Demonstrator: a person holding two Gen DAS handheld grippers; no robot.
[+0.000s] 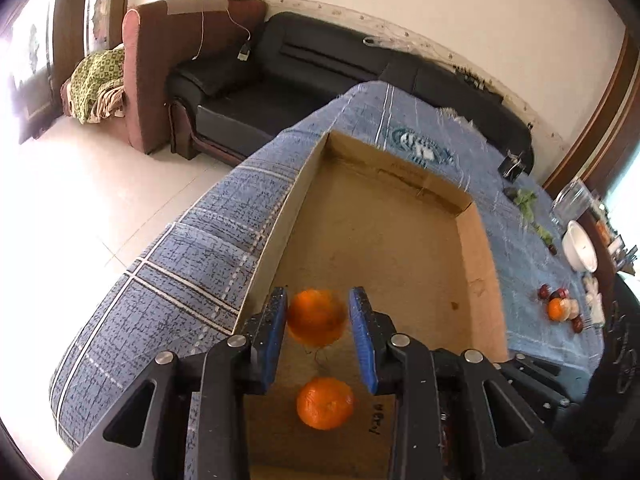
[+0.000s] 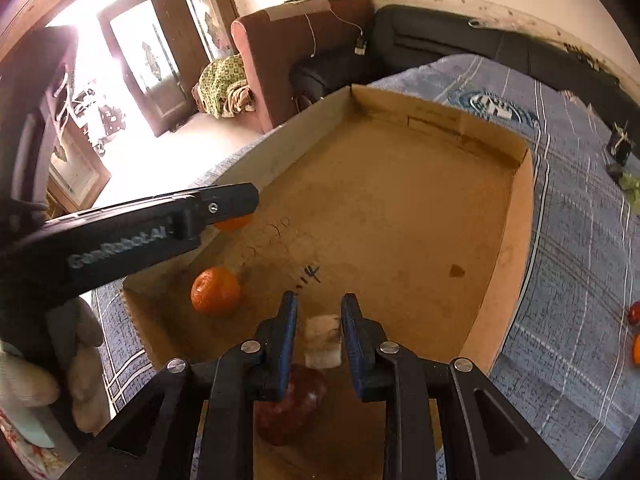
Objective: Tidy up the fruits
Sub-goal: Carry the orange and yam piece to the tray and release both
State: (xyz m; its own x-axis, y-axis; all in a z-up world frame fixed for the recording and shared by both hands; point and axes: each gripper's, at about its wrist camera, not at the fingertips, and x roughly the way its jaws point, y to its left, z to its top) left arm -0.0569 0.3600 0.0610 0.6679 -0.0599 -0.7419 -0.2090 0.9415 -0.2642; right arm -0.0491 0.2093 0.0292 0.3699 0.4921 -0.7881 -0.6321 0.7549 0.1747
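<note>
The upper orange [image 1: 317, 317] sits between the blue pads of the left gripper [image 1: 318, 312] above the floor of the cardboard box [image 1: 478, 240], with thin gaps at both sides, so I judge the grip loose or already let go; it could drop and roll into the second orange [image 1: 325, 403] lying just beneath. Being near round, it shows no clear long axis or heading. The right gripper [image 2: 319, 320] is spread over a pale block [image 2: 322, 340] and a dark red fruit [image 2: 290, 408] in the box on the blue-clothed counter [image 1: 180, 264], holding neither.
</note>
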